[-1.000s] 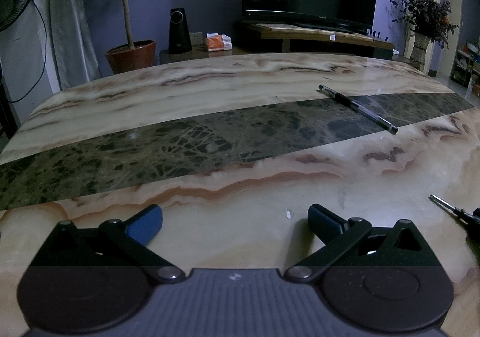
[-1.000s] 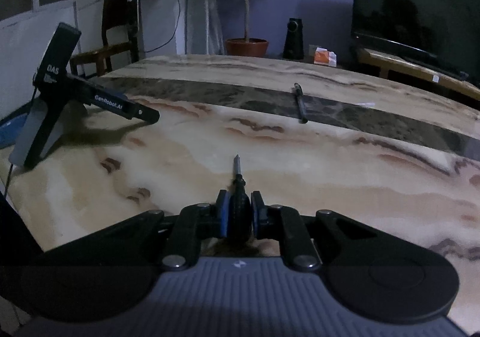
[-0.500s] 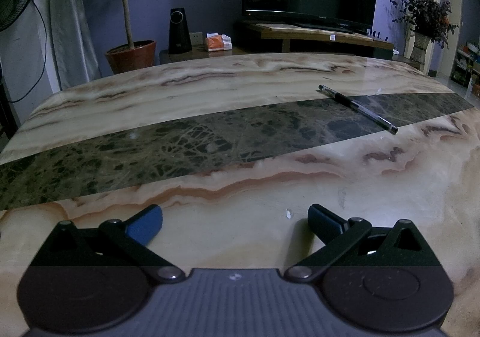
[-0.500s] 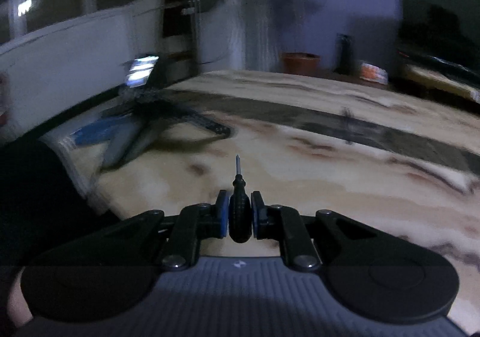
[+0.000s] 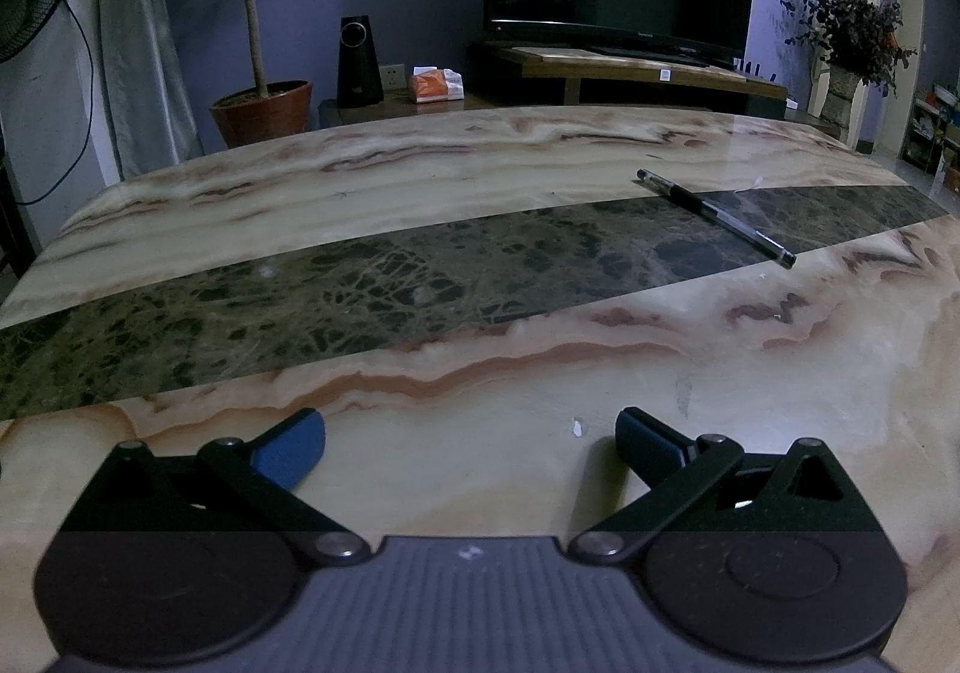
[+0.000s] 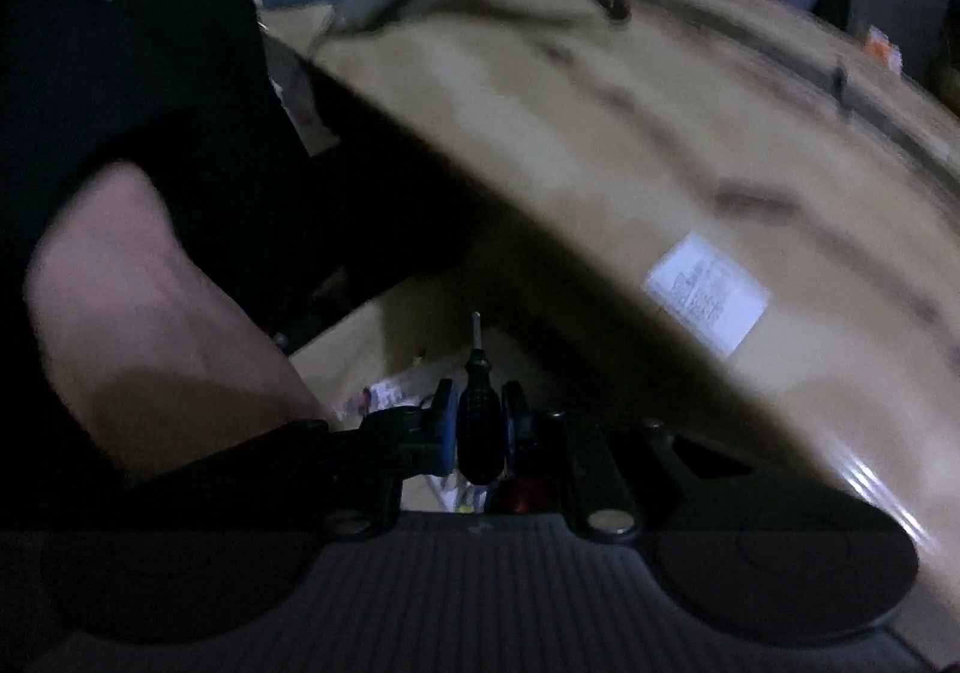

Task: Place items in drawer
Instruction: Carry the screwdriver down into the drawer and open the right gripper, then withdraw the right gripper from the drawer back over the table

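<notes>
Pinching the small screwdriver [image 6: 478, 421] by its handle, the right gripper [image 6: 478, 427] is tipped down past the table [image 6: 600, 145] edge, probably toward the drawer; left gripper [image 5: 471, 433] is parked, fingers spread, pen [image 5: 714, 216] untouched.

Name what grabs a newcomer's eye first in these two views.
In the right wrist view, the right claw is shut on a small black screwdriver, tip forward, tilted past the table edge in a blurred picture. In the left wrist view, the left claw stands open and empty over the marble table, where a black pen lies on the dark stripe at right.
</notes>
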Demonstrator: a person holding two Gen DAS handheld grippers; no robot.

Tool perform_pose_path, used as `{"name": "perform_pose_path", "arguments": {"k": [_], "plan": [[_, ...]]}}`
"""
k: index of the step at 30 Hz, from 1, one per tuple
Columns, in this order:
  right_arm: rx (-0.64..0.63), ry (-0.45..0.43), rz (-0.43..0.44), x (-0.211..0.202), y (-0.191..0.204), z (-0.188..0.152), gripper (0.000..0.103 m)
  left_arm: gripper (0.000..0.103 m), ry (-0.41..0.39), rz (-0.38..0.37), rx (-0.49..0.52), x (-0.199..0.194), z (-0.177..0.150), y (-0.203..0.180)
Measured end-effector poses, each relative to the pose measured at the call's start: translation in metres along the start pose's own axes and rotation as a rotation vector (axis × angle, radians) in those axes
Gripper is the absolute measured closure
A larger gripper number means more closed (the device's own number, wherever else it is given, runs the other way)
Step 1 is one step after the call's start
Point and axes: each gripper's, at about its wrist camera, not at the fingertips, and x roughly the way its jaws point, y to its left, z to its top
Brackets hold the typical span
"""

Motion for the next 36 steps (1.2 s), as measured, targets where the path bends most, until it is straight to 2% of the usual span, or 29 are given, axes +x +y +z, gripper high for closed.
{"name": "perform_pose_path", "arguments": {"k": [1,5,10,14,17,23,36], "plan": [[0.022,0.015,-0.004,0.011,0.000,-0.006,0.086,0.000,0.000,0.000,0.000,0.000,0.000,0.000],[0.089,0.083,-0.128,0.055,0.002,-0.019,0.086,0.000,0.000,0.000,0.000,0.000,0.000,0.000],[0.106,0.129,-0.161,0.092,0.013,-0.023,0.086,0.000,0.000,0.000,0.000,0.000,0.000,0.000],[0.098,0.162,-0.149,0.110,0.018,-0.024,0.086,0.000,0.000,0.000,0.000,0.000,0.000,0.000],[0.081,0.175,-0.178,0.117,0.015,-0.021,0.086,0.000,0.000,0.000,0.000,0.000,0.000,0.000],[0.100,0.187,-0.168,0.128,0.012,-0.023,0.086,0.000,0.000,0.000,0.000,0.000,0.000,0.000],[0.078,0.169,-0.173,0.116,0.015,-0.019,0.084,0.000,0.000,0.000,0.000,0.000,0.000,0.000]]}}
